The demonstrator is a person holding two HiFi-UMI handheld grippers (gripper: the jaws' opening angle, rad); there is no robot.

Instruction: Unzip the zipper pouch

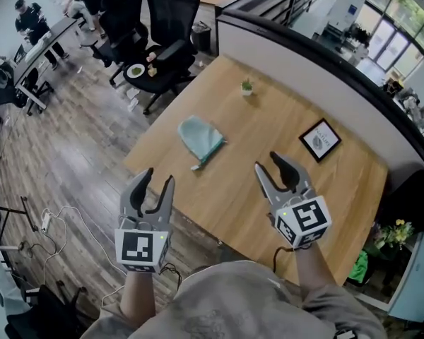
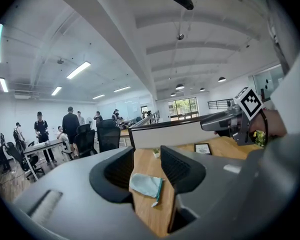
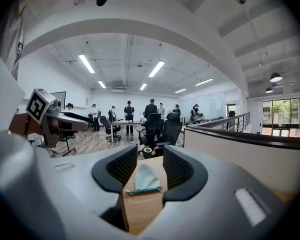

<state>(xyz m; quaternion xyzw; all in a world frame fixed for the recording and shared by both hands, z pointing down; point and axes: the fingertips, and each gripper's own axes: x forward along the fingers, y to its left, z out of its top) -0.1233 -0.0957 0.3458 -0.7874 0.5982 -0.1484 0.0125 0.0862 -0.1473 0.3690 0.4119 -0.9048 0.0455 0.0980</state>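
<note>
A light teal zipper pouch lies flat on the wooden table, its zip edge and pull tab toward the near side. Both gripper views frame the pouch between their jaws, well ahead and untouched. My left gripper is held above the table's near left edge, open and empty. My right gripper hovers over the table to the right of the pouch, also open and empty.
A small potted plant stands at the far side of the table and a framed picture lies at the right. Black office chairs stand beyond the table's far left edge. A partition wall borders the table's right side. People stand at desks in the background.
</note>
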